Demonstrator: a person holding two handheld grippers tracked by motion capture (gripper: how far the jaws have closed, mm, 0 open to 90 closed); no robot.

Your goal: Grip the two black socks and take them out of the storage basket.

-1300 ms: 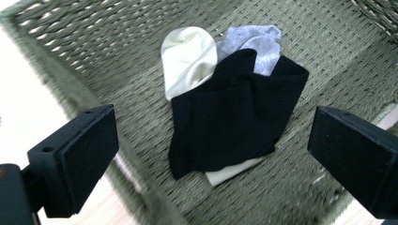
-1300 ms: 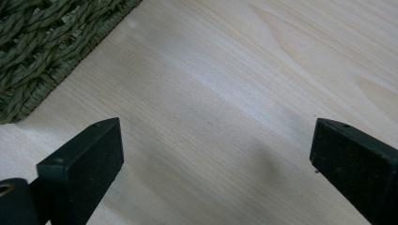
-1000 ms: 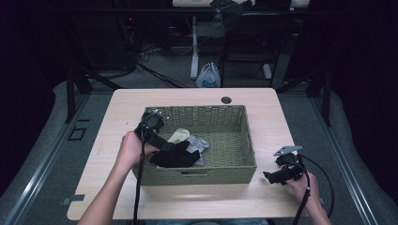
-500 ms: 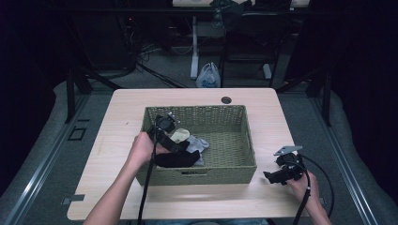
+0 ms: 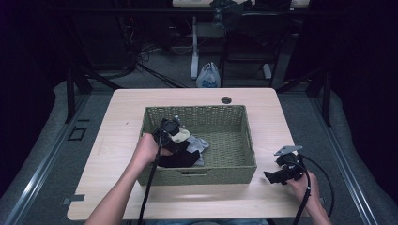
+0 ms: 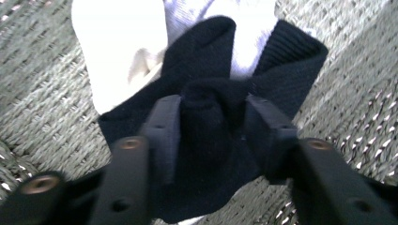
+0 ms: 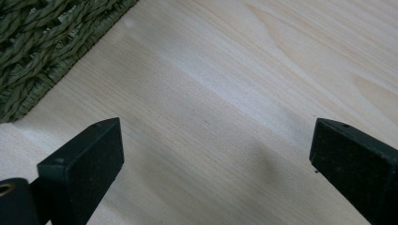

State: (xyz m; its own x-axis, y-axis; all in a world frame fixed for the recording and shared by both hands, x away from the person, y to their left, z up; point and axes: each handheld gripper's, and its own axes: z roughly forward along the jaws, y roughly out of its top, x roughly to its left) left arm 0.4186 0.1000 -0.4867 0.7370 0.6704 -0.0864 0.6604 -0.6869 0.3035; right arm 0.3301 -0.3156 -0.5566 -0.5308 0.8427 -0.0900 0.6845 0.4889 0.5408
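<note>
Two jaws of the left gripper [image 6: 213, 112] have just been closing and now pinch a fold of the black sock [image 6: 206, 154], which lies in the basket [image 5: 244, 140] at its 8 o'clock corner, atop pale socks [image 6: 117, 51]. Squeeze firmly, then lift straight up so only black cloth comes. Right gripper [image 7: 213, 154] rests wide open over the table [image 7: 263, 70], at the basket's 4 o'clock.
</note>
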